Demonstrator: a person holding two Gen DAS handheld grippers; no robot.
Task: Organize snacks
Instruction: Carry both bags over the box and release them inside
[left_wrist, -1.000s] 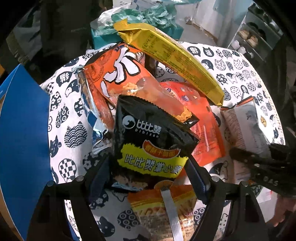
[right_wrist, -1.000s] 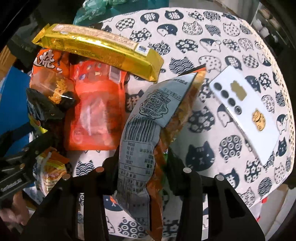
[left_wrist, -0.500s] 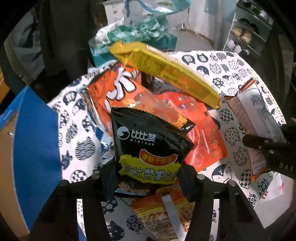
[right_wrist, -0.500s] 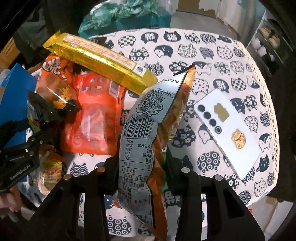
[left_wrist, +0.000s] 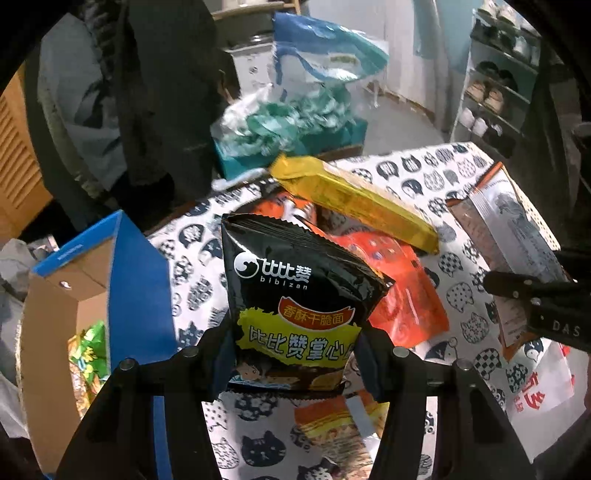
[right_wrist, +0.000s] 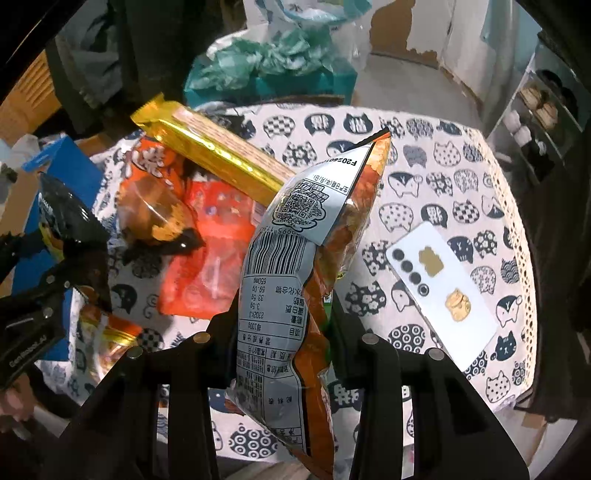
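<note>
My left gripper is clamped on the black snack bag, frame centre, with the blue box at lower left. My right gripper grips the silver-backed orange packet, centre, above the cat-print tablecloth.

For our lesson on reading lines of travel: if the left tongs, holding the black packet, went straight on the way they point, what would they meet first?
Probably the gold packet lying across the orange snack bags; the left tongs grip the black packet above the pile, so depth is uncertain.
</note>
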